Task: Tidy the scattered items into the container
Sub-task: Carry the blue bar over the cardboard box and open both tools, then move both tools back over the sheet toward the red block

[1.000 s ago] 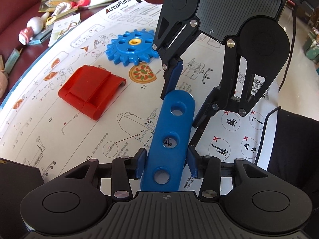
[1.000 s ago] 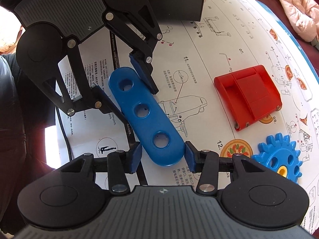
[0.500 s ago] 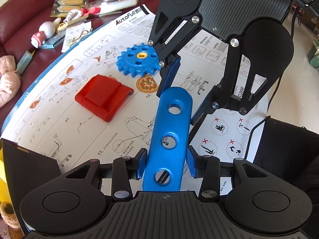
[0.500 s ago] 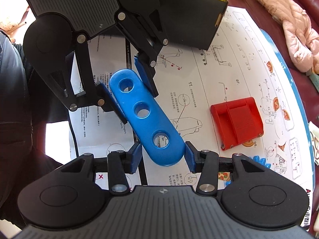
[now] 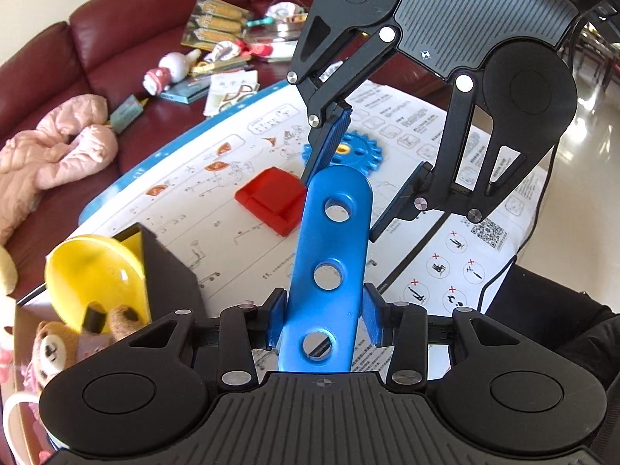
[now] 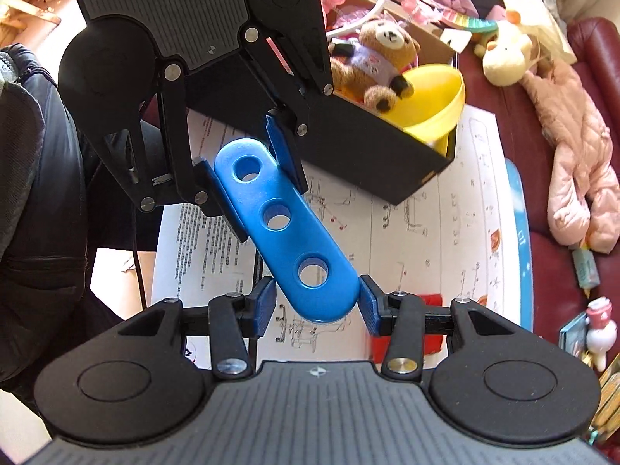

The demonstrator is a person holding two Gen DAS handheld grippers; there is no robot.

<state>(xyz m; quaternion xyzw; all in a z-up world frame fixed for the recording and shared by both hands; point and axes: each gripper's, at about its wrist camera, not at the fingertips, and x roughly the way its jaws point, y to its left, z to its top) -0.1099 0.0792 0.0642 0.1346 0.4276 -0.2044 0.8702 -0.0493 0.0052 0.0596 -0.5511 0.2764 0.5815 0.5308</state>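
Note:
A blue three-hole toy bar (image 5: 329, 267) is held in the air between both grippers. My left gripper (image 5: 323, 319) is shut on one end of the bar. My right gripper (image 6: 316, 306) is shut on the other end of the bar (image 6: 283, 228). Each gripper shows in the other's view, the right gripper (image 5: 364, 178) and the left gripper (image 6: 248, 182). The black box (image 6: 360, 151) with a teddy bear (image 6: 376, 58) and a yellow bowl (image 6: 430, 97) stands just behind. A red block (image 5: 271, 199) and a blue gear (image 5: 352, 151) lie on the paper sheet.
The white instruction sheet (image 5: 201, 201) covers the table. A pink jacket (image 6: 573, 147) and plush toys (image 6: 507, 54) lie on the red sofa. Snack packets and small toys (image 5: 217, 46) lie at the far side. A black cable (image 5: 519, 232) runs along the sheet's right edge.
Both grippers have lifted the blue bar well above the table and carried it toward the black box, which has come into view with its contents.

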